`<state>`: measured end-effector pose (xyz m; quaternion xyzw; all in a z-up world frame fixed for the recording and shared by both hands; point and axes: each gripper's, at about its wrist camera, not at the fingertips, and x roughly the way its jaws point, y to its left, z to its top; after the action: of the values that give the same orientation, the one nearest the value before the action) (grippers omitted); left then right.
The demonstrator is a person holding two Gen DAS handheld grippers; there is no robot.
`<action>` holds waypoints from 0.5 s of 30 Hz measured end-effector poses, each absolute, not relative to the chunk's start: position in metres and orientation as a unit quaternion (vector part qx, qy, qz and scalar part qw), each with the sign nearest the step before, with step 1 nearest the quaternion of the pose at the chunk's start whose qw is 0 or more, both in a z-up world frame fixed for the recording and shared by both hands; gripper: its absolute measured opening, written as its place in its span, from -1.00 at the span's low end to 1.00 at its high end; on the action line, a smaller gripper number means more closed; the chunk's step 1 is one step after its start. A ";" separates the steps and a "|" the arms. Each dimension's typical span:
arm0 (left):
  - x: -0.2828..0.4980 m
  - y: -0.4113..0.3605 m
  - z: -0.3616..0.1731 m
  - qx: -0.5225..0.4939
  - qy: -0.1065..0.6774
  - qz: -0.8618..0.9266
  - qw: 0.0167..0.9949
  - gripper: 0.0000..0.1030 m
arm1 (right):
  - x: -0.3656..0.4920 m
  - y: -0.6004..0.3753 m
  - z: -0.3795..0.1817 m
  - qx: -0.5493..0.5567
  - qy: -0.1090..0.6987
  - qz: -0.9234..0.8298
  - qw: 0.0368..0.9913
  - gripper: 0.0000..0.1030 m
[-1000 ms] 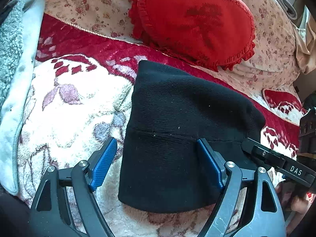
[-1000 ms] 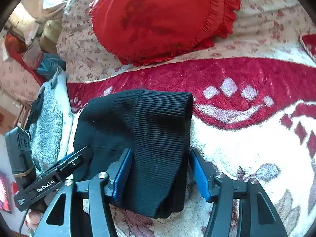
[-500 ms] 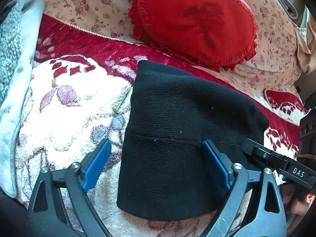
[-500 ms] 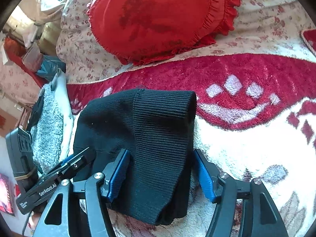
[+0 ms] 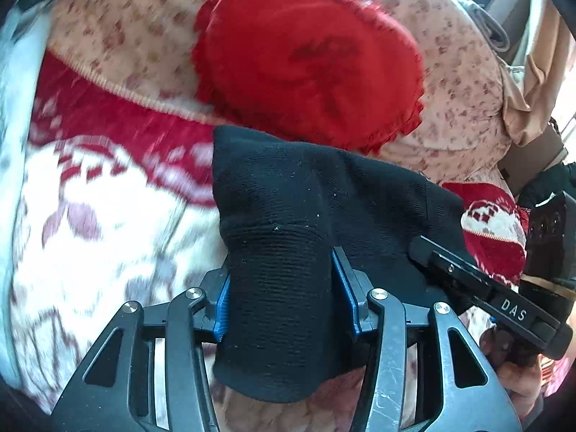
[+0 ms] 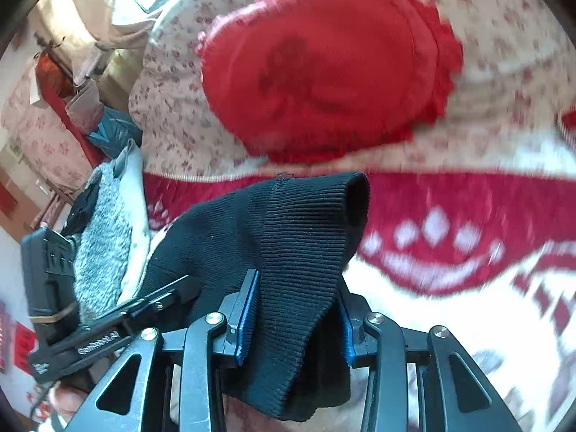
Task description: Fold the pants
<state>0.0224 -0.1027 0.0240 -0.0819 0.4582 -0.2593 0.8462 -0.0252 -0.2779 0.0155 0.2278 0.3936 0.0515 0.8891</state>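
Left gripper [image 5: 280, 295] and right gripper [image 6: 293, 318]: just closed on near edge of black knit pants [image 5: 324, 194], lifted off red-and-white blanket [image 5: 108, 216]. "DAS" read on neighbouring gripper. Red frilled cushion [image 5: 306, 54] beyond, grey fleece [image 6: 104, 252] alongside.

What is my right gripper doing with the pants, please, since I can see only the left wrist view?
Observer: The right gripper is shut on the ribbed band of the black pants. Its jaws have just been closing, with the fabric between them.
Operator: Thank you. Does the band lie flat beyond the gripper?
Observer: No, its far end gapes open like a tube, seen against the red stripe of the blanket.
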 end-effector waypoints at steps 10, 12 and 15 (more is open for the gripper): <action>0.068 -0.144 -0.013 -0.033 0.487 -0.239 0.839 0.43 | 0.017 -0.308 -0.009 0.229 0.447 -0.006 0.865 -0.18; 0.071 -0.137 -0.014 -0.047 0.493 -0.235 0.837 0.58 | 0.008 -0.317 -0.015 0.254 0.440 0.003 0.862 -0.16; 0.074 -0.131 -0.005 -0.053 0.502 -0.225 0.833 0.58 | -0.003 -0.328 -0.005 0.269 0.435 -0.003 0.860 -0.16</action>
<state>0.0735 -0.1306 -0.0046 -0.0532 0.5023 -0.2252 0.8332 -0.0031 -0.3285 -0.0049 0.2687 0.4346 -0.0025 0.8596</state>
